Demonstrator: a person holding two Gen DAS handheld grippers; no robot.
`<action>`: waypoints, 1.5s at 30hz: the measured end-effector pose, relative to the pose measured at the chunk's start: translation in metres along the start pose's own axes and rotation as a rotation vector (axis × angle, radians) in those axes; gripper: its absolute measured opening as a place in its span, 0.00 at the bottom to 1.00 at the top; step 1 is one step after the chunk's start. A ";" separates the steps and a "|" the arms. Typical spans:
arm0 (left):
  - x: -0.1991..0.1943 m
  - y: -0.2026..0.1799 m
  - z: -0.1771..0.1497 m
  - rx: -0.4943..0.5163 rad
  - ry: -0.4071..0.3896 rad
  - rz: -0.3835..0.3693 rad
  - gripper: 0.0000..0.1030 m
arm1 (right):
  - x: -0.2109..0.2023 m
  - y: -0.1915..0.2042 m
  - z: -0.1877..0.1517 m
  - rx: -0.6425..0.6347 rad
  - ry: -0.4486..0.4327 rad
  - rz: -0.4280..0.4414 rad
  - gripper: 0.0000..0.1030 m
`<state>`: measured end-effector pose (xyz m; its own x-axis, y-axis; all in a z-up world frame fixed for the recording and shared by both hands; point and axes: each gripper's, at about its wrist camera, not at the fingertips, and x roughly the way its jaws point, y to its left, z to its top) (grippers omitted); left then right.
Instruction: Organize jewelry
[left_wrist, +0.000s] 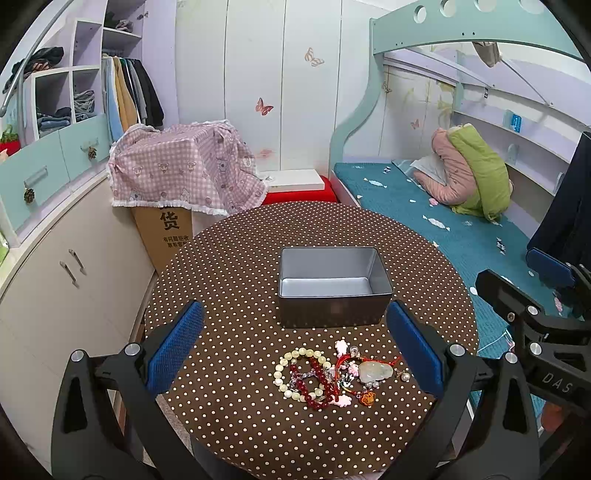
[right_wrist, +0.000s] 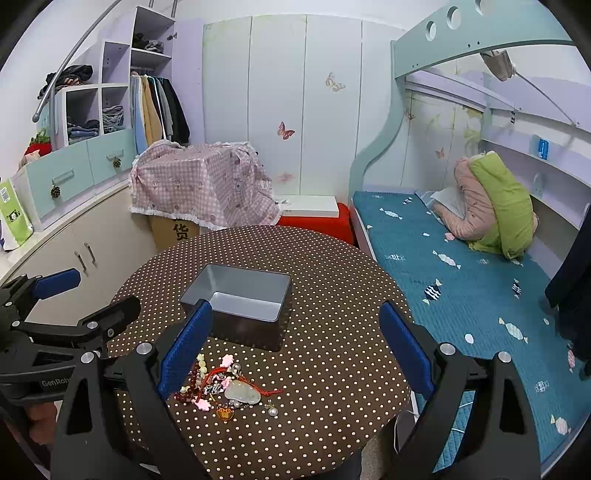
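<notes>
Left tongs (left_wrist: 295, 343) spread wide, holding nothing. Jewelry pile (left_wrist: 340, 374) sits tangled on counter (left_wrist: 229, 258) just in front of empty tin (left_wrist: 334, 286). Right tongs (right_wrist: 295, 350) spread too. Risk: cords snag, several pieces lift together.

Bare cloth between tin (left_wrist: 334, 286) and jewelry pile (left_wrist: 334, 373); tin blocks far side.

A grey metal tin (left_wrist: 334, 286), rectangular, lidless and empty, sits upright on the table. At its 6 o'clock, near but apart, lies a tangled heap: a pale bead bracelet (left_wrist: 301, 373) looped round a dark red bead bracelet (left_wrist: 317, 384), and at their 3 o'clock a jade pendant (left_wrist: 375, 371) on red cord.
</notes>
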<state>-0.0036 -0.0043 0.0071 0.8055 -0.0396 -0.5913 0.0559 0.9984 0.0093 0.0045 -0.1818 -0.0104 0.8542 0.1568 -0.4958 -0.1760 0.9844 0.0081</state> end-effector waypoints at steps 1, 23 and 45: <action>0.000 0.000 0.000 0.000 0.000 0.000 0.95 | 0.000 0.000 0.000 0.000 0.000 0.000 0.85; 0.025 0.058 -0.035 -0.102 0.128 0.047 0.95 | 0.050 0.038 -0.027 -0.023 0.253 0.225 0.81; 0.078 0.121 -0.091 -0.134 0.323 0.022 0.95 | 0.105 0.118 -0.055 -0.078 0.533 0.446 0.18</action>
<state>0.0124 0.1174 -0.1116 0.5760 -0.0246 -0.8170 -0.0541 0.9962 -0.0681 0.0467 -0.0538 -0.1089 0.3392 0.4643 -0.8182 -0.5054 0.8235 0.2578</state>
